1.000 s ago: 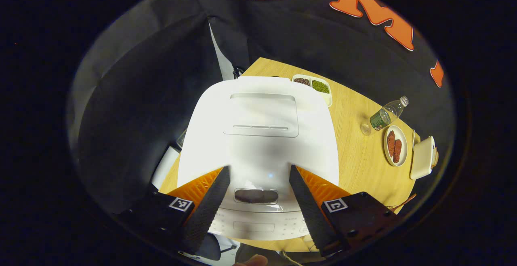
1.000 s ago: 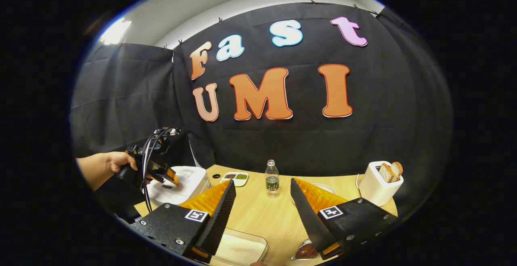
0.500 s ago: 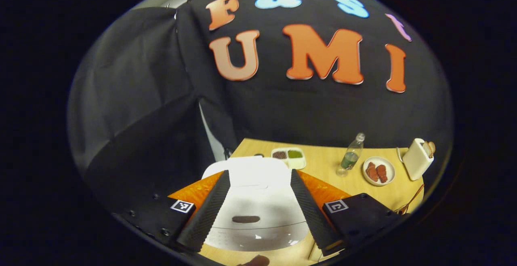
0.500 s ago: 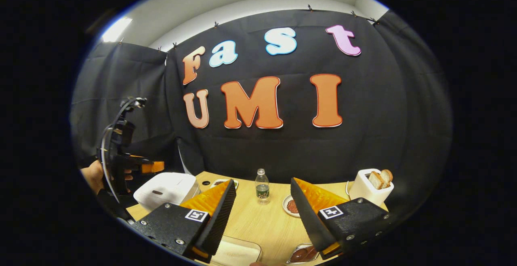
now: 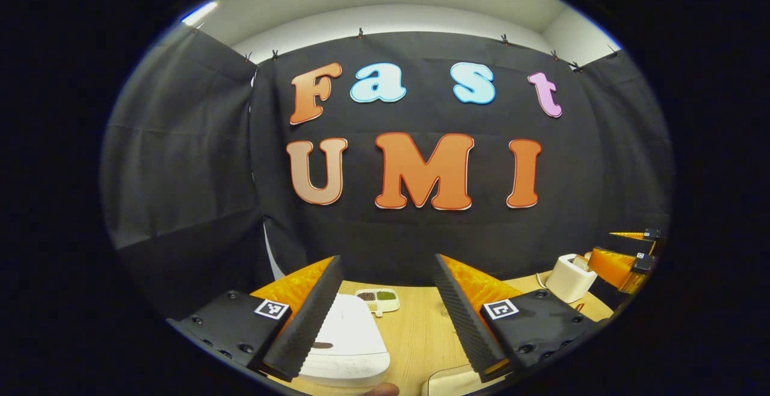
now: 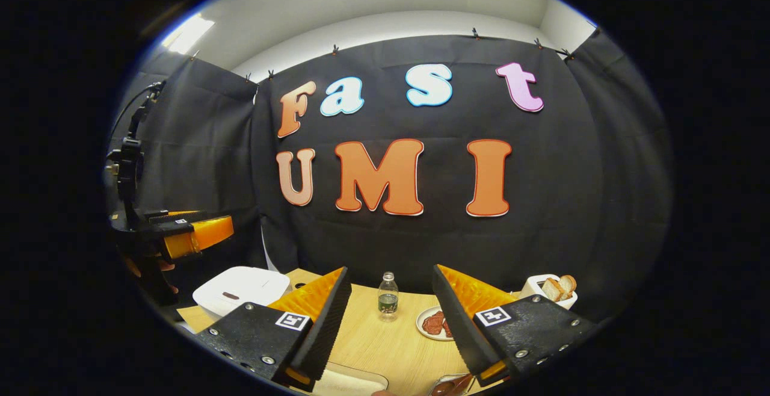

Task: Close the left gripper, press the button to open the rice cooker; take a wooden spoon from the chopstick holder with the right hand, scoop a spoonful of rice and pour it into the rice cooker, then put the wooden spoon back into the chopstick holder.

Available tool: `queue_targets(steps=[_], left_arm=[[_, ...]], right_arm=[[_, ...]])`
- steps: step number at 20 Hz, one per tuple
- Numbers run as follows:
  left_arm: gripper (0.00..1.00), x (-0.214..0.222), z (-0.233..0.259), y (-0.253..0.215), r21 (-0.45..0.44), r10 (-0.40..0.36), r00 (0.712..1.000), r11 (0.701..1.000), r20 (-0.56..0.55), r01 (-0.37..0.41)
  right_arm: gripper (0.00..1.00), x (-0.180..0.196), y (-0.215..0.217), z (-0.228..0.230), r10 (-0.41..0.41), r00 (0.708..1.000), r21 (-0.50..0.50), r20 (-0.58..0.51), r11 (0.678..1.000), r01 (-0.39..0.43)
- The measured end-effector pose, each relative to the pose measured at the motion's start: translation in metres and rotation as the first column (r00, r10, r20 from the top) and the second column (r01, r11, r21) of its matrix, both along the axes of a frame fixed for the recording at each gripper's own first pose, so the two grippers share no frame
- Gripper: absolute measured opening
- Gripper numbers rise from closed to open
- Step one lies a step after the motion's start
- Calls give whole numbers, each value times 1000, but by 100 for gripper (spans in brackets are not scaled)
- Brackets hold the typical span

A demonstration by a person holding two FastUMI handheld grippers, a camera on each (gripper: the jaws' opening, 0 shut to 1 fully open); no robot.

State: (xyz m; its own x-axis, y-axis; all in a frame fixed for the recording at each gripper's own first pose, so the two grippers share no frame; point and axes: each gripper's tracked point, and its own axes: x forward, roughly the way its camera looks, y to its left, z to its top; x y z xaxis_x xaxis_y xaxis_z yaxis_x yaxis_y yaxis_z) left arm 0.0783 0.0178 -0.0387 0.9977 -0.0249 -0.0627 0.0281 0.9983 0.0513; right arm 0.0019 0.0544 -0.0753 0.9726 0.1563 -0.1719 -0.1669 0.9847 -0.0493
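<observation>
Above table [image 6: 385, 336] | left gripper [image 5: 388, 312] jaws wide apart, empty | right gripper [image 6: 391, 318] jaws wide apart, empty

- Wooden table [image 6: 385, 339], on which all that I list stands.
- Clear water bottle [image 6: 388, 295], upright, near the table's far edge.
- Plate [image 6: 434, 322] bearing reddish-brown pieces, just right of the bottle from my right gripper view.
- White toaster [image 6: 543, 288] holding bread slices [image 6: 558, 287], at the right.
- Divided dish [image 5: 378, 300] of dark and green grains.
</observation>
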Motion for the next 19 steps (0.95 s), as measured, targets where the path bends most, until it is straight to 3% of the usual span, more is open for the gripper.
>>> queue_targets(steps=[10,19], left_arm=[[100,-20,16,-35,47,-84,995,996,52,82],[100,-29,25,-21,40,-58,995,998,83,54]], right_arm=[[85,5,13,5,15,1000,42,4,999,-15],[85,8,20,7,18,1000,51,14,999,-18]])
